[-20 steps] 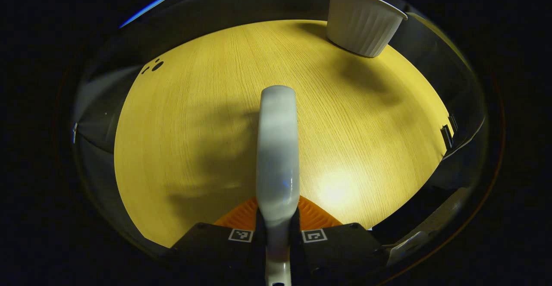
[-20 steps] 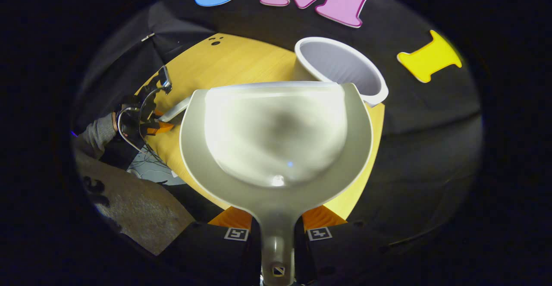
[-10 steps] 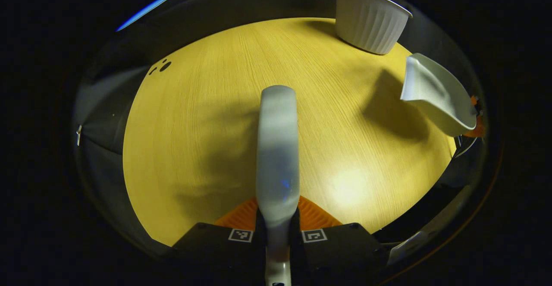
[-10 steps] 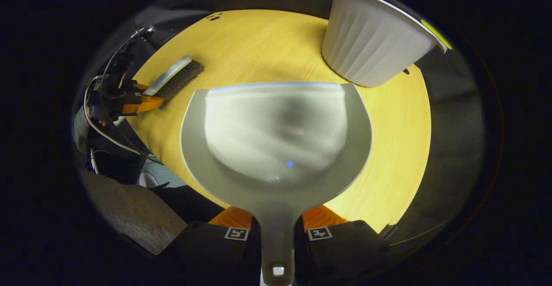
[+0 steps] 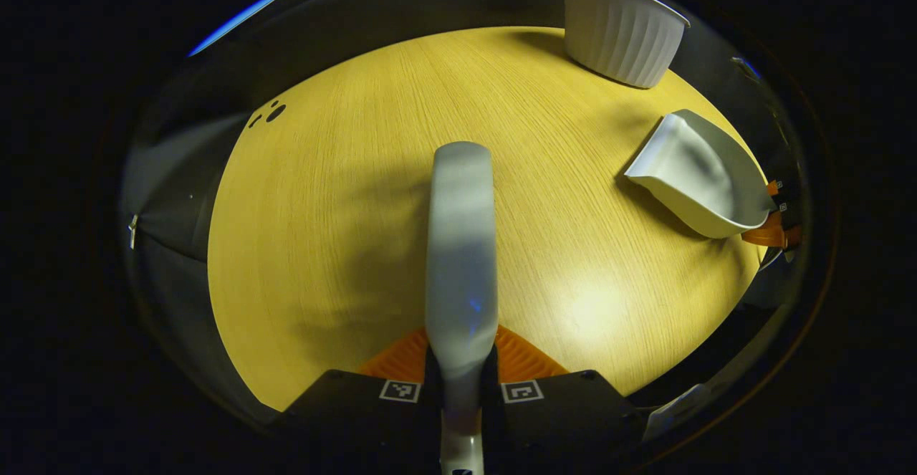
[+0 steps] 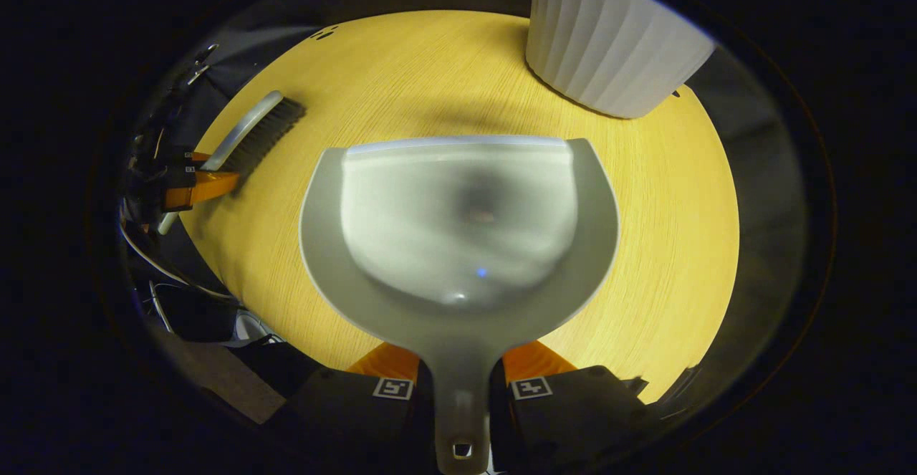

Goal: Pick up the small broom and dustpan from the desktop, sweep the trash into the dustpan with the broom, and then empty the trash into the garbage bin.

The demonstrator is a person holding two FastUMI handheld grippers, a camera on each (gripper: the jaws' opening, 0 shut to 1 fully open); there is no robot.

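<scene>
My left gripper point(image 5: 461, 360) is shut on the small broom point(image 5: 461, 246), whose pale back runs forward over the round wooden table point(image 5: 344, 195). The right gripper view shows the same broom point(image 6: 252, 131) at the far left, dark bristles down on the table, with the left gripper point(image 6: 197, 185) on its handle. My right gripper point(image 6: 461, 367) is shut on the handle of the grey dustpan point(image 6: 458, 231), held low over the table with an empty-looking tray. In the left gripper view the dustpan point(image 5: 698, 174) is at the right, near the table. The white ribbed garbage bin point(image 6: 609, 52) stands at the back right.
The bin point(image 5: 620, 27) also stands at the table's far right edge in the left gripper view. A few dark specks point(image 5: 269, 113) lie near the far left rim of the table. Cables point(image 6: 161, 260) hang beside the table at the left.
The dustpan has come down from a raised tilt by the bin to low over the table. The broom has barely moved.
</scene>
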